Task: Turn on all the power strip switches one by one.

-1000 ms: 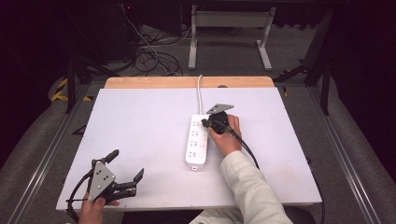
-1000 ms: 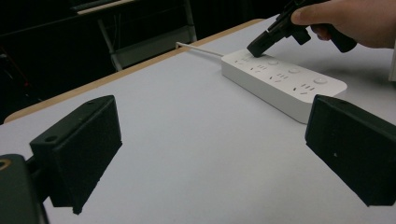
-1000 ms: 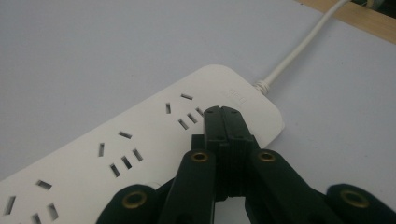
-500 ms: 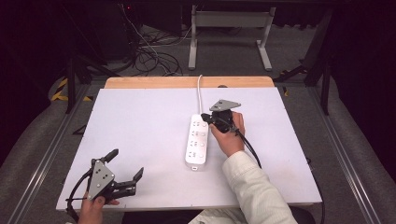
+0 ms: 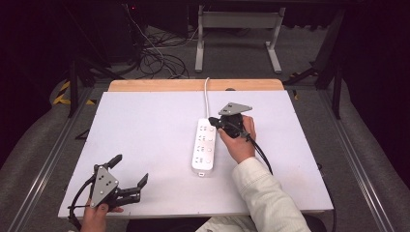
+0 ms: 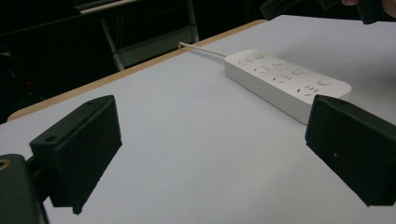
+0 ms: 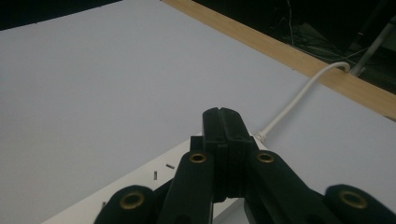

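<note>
Hovering my right gripper (image 5: 214, 122), jaws pinched together and empty, over the power strip (image 5: 204, 145) at the counter's (image 5: 145, 121) center. Left gripper (image 5: 129, 179) sits wide open at 7 o'clock. Poking off-center could skid the strip sideways, I reckon.

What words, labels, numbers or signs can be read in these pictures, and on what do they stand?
None can be read.
The white power strip carries socket holes and round buttons, with no legible lettering on it in the high view or the left gripper view.
The grey plates on the left gripper and the right gripper bear no text.
The yellow-and-black striped tape on the floor is a pattern, not writing.
</note>
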Available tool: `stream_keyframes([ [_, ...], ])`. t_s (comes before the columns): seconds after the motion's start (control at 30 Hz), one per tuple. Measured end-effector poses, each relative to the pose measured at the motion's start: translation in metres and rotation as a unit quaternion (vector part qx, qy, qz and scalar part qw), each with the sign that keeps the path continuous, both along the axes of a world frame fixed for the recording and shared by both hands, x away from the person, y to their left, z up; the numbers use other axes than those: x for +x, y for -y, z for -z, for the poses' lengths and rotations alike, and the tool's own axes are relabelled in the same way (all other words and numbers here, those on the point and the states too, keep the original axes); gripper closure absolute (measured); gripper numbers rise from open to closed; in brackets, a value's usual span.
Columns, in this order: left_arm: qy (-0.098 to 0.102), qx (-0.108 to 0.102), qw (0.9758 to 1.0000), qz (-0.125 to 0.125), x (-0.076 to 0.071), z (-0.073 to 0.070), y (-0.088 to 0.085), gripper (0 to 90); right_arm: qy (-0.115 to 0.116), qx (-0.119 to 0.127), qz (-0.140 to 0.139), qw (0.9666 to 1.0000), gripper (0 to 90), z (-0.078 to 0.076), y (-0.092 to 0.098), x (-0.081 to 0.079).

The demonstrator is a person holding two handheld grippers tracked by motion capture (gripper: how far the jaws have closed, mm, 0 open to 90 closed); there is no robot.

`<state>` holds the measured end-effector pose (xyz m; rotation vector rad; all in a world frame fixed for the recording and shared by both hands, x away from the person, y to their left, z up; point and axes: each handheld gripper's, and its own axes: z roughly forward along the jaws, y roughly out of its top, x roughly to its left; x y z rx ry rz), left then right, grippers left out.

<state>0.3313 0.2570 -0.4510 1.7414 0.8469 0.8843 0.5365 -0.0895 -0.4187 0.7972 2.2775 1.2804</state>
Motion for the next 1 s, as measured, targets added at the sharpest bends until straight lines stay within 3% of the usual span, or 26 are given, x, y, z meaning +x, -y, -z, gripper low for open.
stream_keyframes([
  [0.13, 0.000, -0.001, 1.0000, 0.000, 0.000, 0.000, 0.000, 3.9, 0.006, 0.000, -0.006, 1.0000, 89.9, -0.003, 0.000, -0.004],
  [0.57, 0.001, 0.003, 1.0000, -0.002, 0.000, -0.001, -0.002, 3.9, 0.013, 0.044, -0.040, 0.9982, 45.7, -0.018, 0.018, -0.022],
  [0.7, -0.001, -0.001, 1.0000, -0.002, 0.000, 0.000, -0.002, 3.9, 0.023, 0.056, -0.049, 0.9970, 40.4, -0.023, 0.026, -0.031],
  [0.77, -0.001, -0.002, 1.0000, -0.002, 0.000, 0.000, -0.002, 3.9, 0.009, 0.064, -0.041, 0.9971, 33.0, -0.025, 0.032, -0.037],
  [1.0, -0.001, -0.003, 1.0000, -0.005, 0.000, 0.000, -0.003, 3.9, 0.030, 0.068, -0.042, 0.9964, 25.0, -0.031, 0.048, -0.057],
])
